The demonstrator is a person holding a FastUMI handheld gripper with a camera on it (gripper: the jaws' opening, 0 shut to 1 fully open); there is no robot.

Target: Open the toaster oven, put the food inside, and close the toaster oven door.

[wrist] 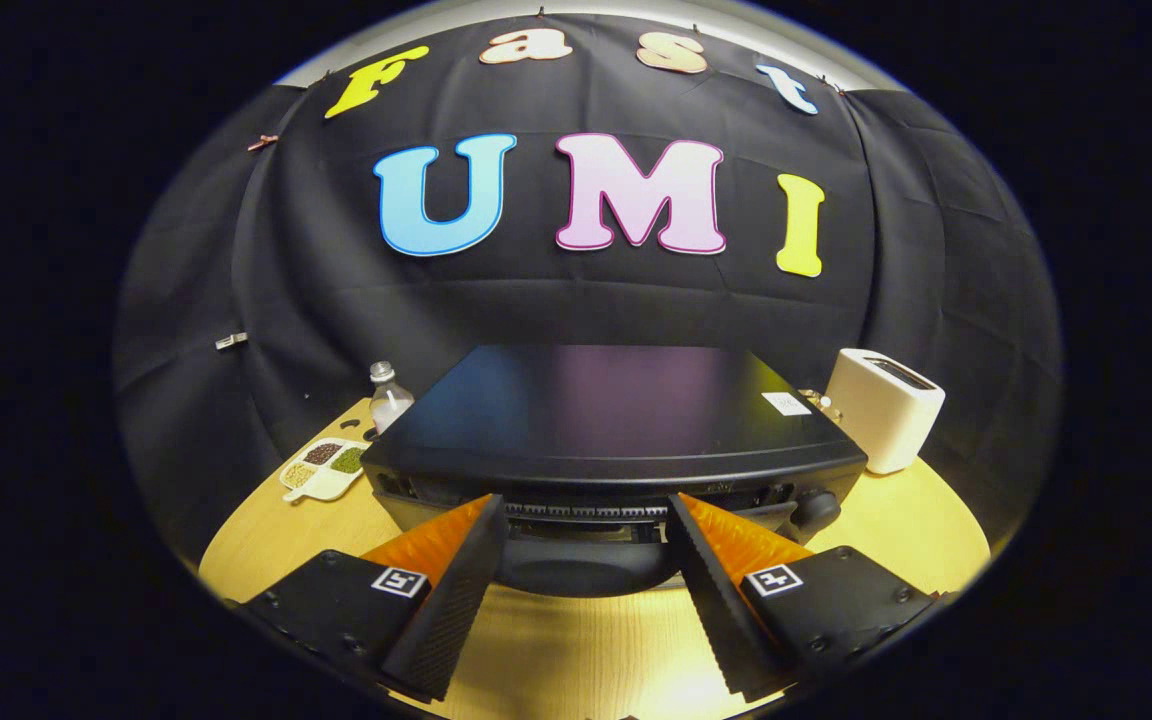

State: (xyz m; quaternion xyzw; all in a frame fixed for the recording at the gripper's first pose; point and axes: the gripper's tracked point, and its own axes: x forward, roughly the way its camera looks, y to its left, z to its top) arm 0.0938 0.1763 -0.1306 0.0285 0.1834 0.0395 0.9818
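Note:
The black toaster oven point(616, 410) stands on the wooden table, seen from above its front. My gripper point(586, 500) is open, its fingertips wide apart at the oven's upper front edge, just below the top panel. Between the fingers I see a slotted strip of the front and, under it, a dark rounded bulge point(576, 572) that looks like the door handle. Neither finger presses on it. A control knob point(816, 510) sits at the front right, beside the right finger. I cannot tell how the door stands. A white divided dish of grains and beans point(321, 465) lies left of the oven.
A small clear bottle point(388, 395) stands behind the dish at the oven's left rear corner. A white pop-up toaster point(884, 408) stands right of the oven, near the black cloth wall. Bare wooden table point(586, 650) lies under the fingers.

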